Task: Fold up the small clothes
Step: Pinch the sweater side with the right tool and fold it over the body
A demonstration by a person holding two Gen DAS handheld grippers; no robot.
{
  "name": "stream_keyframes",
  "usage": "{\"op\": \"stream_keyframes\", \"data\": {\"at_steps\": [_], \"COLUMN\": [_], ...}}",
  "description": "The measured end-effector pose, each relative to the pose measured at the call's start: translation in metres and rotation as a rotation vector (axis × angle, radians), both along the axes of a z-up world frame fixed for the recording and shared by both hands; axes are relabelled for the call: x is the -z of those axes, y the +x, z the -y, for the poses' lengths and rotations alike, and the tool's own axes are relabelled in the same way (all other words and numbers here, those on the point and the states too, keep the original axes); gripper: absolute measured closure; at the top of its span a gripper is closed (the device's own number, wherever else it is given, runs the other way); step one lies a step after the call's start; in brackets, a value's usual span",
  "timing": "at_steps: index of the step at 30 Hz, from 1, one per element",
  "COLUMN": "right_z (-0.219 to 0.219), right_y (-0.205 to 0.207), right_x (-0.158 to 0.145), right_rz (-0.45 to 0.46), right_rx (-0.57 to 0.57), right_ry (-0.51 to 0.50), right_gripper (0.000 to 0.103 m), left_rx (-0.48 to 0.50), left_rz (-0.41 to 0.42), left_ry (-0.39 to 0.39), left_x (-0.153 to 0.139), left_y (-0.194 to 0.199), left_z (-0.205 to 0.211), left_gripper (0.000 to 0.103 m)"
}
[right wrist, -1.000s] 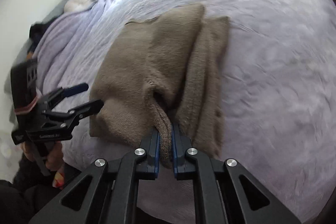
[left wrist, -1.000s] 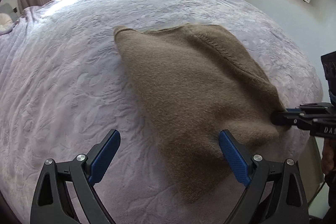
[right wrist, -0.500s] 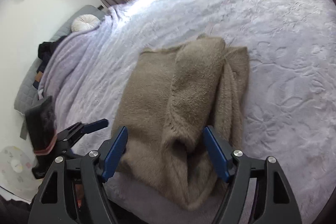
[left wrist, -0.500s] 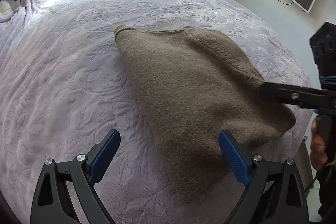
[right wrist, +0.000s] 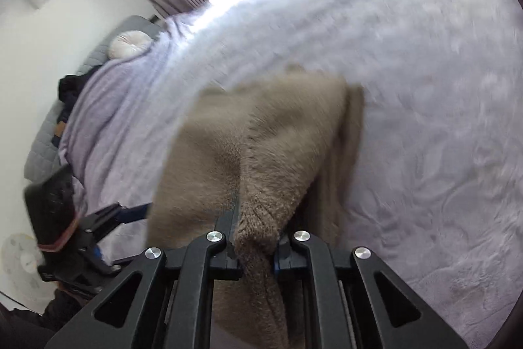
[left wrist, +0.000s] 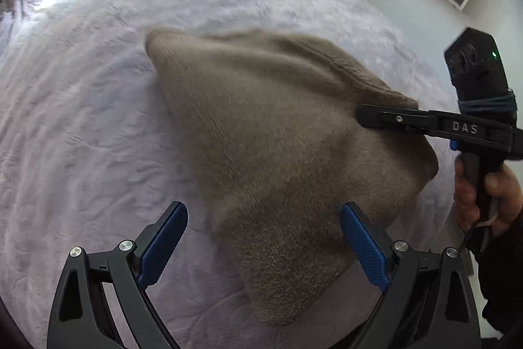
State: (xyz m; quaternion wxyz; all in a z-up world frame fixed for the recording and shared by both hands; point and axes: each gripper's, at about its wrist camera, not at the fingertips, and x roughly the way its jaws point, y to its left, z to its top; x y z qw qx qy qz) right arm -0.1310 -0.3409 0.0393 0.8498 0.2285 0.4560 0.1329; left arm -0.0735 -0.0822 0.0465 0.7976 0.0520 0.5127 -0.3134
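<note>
L gripper (left wrist: 263,242) hangs wide open, nothing in it. R gripper (right wrist: 254,246) has just been closing and now pinches a bunched edge of the brown knit top (left wrist: 278,152). Risk: thick fuzzy knit slips out if tugged, or the fold drags crooked. Top lies part-folded, lumpy, near the edge of the lilac bedspread (left wrist: 81,120).
</note>
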Motion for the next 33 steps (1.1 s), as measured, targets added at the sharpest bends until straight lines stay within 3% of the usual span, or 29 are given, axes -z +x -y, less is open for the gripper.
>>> {"op": "stream_keyframes", "data": {"at_steps": [2, 4, 5, 7, 9, 13, 16, 17, 19, 22, 26, 27, 29, 31, 33], "right_z": [0.008, 0.014, 0.016, 0.018, 0.019, 0.025, 0.027, 0.026, 0.021, 0.016, 0.014, 0.015, 0.016, 0.021, 0.025], "right_y": [-0.002, -0.007, -0.009, -0.009, -0.003, 0.027, 0.054, 0.059, 0.069, 0.077, 0.085, 0.090, 0.097, 0.098, 0.091], "right_x": [0.013, 0.009, 0.004, -0.009, -0.017, -0.022, -0.011, -0.010, -0.009, -0.013, -0.022, -0.017, -0.006, -0.006, -0.018], "right_rz": [-0.022, -0.008, 0.007, 0.044, 0.058, 0.063, 0.014, 0.018, 0.026, 0.043, 0.069, 0.050, -0.002, -0.021, -0.012], "right_rx": [0.006, 0.017, 0.018, 0.020, 0.031, 0.046, 0.047, 0.032, -0.017, -0.059, -0.046, -0.043, -0.057, -0.039, -0.003], "right_ry": [0.070, 0.118, 0.105, 0.062, 0.047, 0.017, -0.002, -0.008, -0.059, -0.170, -0.331, -0.338, -0.325, -0.310, -0.321], "right_gripper": [0.086, 0.077, 0.073, 0.054, 0.044, 0.044, 0.047, 0.052, 0.079, 0.093, 0.094, 0.094, 0.092, 0.077, 0.070], "left_rx": [0.010, 0.011, 0.004, -0.015, -0.043, -0.107, -0.167, -0.183, -0.195, -0.193, -0.258, -0.279, -0.291, -0.264, -0.257], "left_rz": [0.002, 0.012, 0.024, 0.037, 0.037, -0.028, -0.090, -0.111, -0.149, -0.123, -0.069, -0.070, -0.105, -0.115, -0.087], "left_ry": [0.047, 0.028, 0.003, -0.035, -0.039, -0.039, -0.062, -0.072, -0.078, -0.063, -0.081, -0.062, 0.052, 0.061, 0.051], "left_x": [0.007, 0.000, -0.008, -0.021, -0.026, -0.013, 0.003, 0.007, 0.019, 0.016, 0.000, 0.001, 0.017, 0.021, 0.012], "left_y": [-0.003, -0.003, -0.001, 0.007, 0.018, 0.056, 0.076, 0.082, 0.089, 0.086, 0.102, 0.109, 0.123, 0.126, 0.125], "left_z": [0.007, 0.005, 0.003, 0.002, 0.005, 0.016, 0.013, 0.012, 0.013, 0.016, 0.015, 0.015, 0.026, 0.027, 0.023], "left_gripper": [0.008, 0.008, 0.008, 0.008, 0.008, 0.008, 0.008, 0.008, 0.007, 0.007, 0.007, 0.007, 0.007, 0.007, 0.007]}}
